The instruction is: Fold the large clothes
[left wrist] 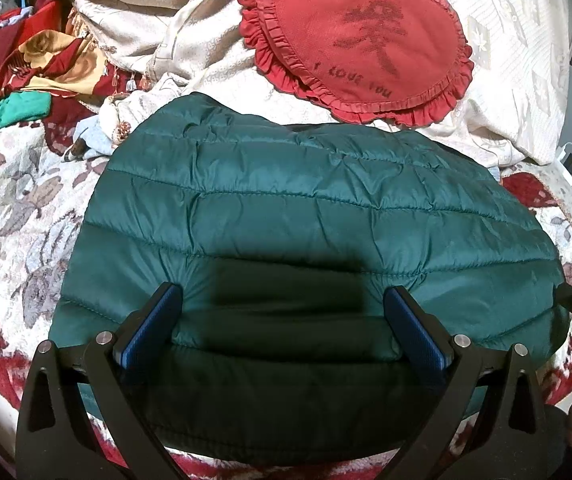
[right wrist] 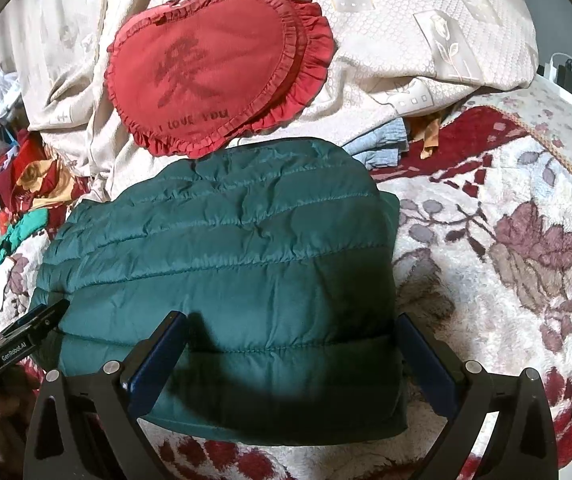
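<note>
Folded green puffer jacket (left wrist: 305,216) lies crosswise; both tongs (left wrist: 284,300) (right wrist: 291,328) gape wide, empty.

Bedroom: floral blanket (right wrist: 485,240), heart cushion (right wrist: 206,76).

The jacket (left wrist: 305,216) lies on the blanket (left wrist: 26,216), cushion (left wrist: 357,40) behind.

Each gripper, left (left wrist: 284,298) and right (right wrist: 291,326), is built from black arched frames studded with round silver screws, and blue ribbed pads (left wrist: 413,332) line the fingers. White "GenRobot.AI" lettering (right wrist: 13,353) is printed on the left gripper's side.
</note>
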A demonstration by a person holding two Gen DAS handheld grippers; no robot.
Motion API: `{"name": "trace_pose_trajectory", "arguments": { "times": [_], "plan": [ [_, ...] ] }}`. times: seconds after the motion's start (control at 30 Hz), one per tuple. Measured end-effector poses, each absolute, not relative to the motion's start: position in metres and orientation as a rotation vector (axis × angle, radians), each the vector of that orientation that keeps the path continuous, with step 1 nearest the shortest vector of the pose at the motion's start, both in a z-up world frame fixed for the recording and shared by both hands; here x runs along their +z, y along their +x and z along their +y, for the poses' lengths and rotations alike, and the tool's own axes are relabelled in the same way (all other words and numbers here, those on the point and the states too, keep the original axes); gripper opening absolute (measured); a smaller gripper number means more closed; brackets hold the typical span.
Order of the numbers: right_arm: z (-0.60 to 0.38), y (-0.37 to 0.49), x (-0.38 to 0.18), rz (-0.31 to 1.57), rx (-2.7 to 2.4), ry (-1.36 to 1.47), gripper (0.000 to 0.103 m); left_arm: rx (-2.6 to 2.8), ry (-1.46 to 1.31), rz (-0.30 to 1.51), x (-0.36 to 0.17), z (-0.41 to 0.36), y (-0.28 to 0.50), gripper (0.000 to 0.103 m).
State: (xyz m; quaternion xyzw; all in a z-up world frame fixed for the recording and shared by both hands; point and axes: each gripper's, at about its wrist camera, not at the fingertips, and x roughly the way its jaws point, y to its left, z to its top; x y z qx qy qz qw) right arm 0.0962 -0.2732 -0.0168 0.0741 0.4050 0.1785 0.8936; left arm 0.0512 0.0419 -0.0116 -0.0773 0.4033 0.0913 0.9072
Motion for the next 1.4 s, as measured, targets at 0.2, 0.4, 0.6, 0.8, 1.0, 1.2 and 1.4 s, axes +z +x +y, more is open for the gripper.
{"name": "trace_pose_trajectory", "arguments": {
  "times": [0.2, 0.4, 0.6, 0.8, 1.0, 1.2, 1.4],
  "plan": [
    [-0.270, 0.095, -0.015, 0.833, 0.374, 0.129, 0.103, 0.189, -0.156, 0.832, -0.011, 0.042, 0.051, 0.102],
    [-0.270, 0.094, -0.015, 0.828, 0.377, 0.137, 0.102, 0.191, -0.154, 0.831, -0.011, 0.042, 0.051, 0.102],
    [-0.268, 0.094, -0.014, 0.827, 0.381, 0.126, 0.103, 0.167, -0.184, 0.808, -0.007, 0.046, 0.047, 0.102],
    [-0.270, 0.093, -0.014, 0.825, 0.395, 0.143, 0.103, 0.143, -0.278, 0.693, 0.027, 0.102, 0.019, 0.102],
    [-0.272, 0.096, -0.018, 0.832, 0.418, 0.172, 0.103, 0.092, -0.481, 0.758, 0.022, 0.189, 0.043, 0.102],
    [-0.272, 0.098, -0.020, 0.844, 0.422, 0.172, 0.103, -0.019, -0.639, 0.870, -0.013, 0.207, 0.088, 0.102],
    [-0.271, 0.098, -0.021, 0.857, 0.410, 0.165, 0.103, -0.087, -0.782, 0.842, -0.036, 0.231, 0.104, 0.102]
  ]
}}
